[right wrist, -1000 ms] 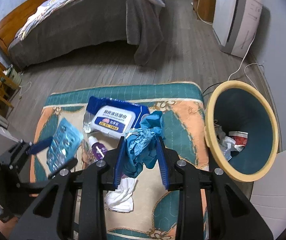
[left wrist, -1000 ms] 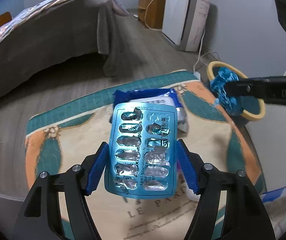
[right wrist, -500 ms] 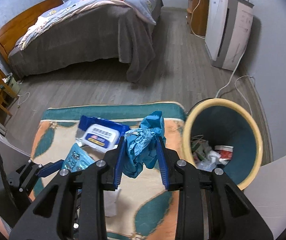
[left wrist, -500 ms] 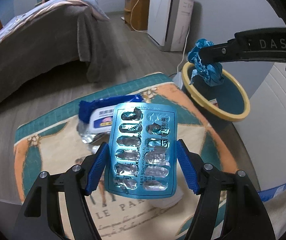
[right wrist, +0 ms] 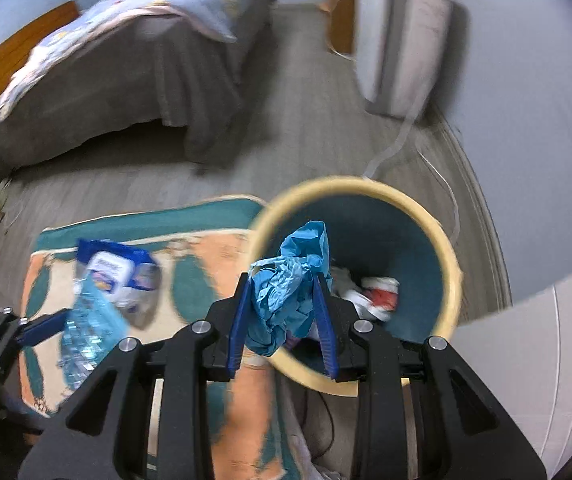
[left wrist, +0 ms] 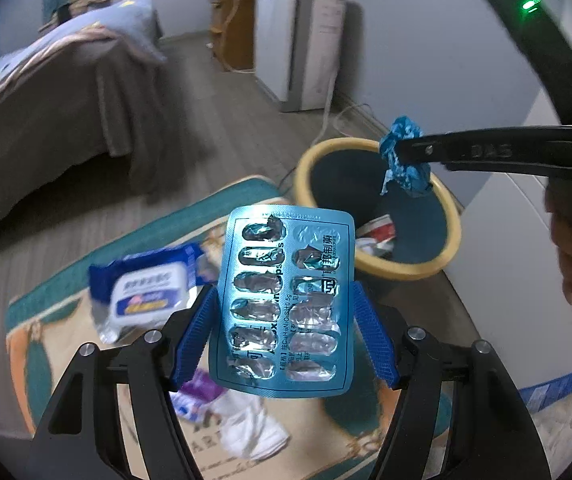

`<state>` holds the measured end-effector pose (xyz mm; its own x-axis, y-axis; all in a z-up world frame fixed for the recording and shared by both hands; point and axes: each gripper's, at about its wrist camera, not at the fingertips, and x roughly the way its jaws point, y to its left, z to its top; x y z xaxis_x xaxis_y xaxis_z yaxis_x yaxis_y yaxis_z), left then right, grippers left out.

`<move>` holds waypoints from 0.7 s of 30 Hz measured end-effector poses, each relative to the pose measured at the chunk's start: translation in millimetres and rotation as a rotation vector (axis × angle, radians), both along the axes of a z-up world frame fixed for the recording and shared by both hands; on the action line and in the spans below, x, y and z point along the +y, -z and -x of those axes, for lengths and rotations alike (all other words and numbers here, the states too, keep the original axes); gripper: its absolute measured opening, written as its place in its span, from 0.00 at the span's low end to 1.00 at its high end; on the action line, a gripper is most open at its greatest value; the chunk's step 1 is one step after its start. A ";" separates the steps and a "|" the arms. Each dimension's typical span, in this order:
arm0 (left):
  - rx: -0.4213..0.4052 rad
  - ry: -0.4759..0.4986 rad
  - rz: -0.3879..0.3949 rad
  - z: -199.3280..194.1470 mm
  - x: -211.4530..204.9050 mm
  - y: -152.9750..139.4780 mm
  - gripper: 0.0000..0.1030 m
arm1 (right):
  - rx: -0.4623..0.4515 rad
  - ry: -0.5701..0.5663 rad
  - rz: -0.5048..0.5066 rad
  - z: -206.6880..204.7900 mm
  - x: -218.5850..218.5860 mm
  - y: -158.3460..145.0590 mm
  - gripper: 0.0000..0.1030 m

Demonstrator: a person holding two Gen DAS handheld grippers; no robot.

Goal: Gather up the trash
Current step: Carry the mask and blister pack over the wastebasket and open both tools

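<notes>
Emptied blue blister pack [left wrist: 283, 300] pinched in left hand-held gripper [left wrist: 286, 336]; crumpled blue glove [right wrist: 286, 300] clamped in right hand-held gripper [right wrist: 283, 320].

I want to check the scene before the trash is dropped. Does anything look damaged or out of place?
The blister pack in the left gripper is used up: its foil pockets are torn open. A wet wipes pack and a crumpled white tissue lie on the rug, not in the trash bin.

Black grippers [left wrist: 286, 332] (blue jaws, silver screws)
</notes>
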<state>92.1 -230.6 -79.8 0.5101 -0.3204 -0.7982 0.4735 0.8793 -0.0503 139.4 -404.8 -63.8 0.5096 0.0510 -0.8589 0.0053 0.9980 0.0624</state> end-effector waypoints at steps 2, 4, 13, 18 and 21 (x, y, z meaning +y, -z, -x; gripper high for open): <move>-0.003 0.032 -0.013 -1.7 -15.8 -0.6 0.67 | 0.036 0.062 -0.005 -1.7 -24.1 12.5 0.29; 0.005 0.053 -0.012 -7.6 -29.8 -1.3 0.67 | 0.065 0.125 -0.034 -2.3 -46.1 24.3 0.29; 0.065 0.086 -0.019 -47.1 -75.9 9.9 0.67 | 0.060 0.244 -0.108 -3.9 -75.7 47.3 0.29; 0.053 0.110 -0.059 -59.6 -93.6 23.8 0.67 | 0.036 0.296 -0.161 -4.2 -90.5 50.3 0.29; 0.078 0.086 -0.026 -72.8 -95.9 30.7 0.68 | 0.043 0.321 -0.187 -3.6 -95.6 54.4 0.29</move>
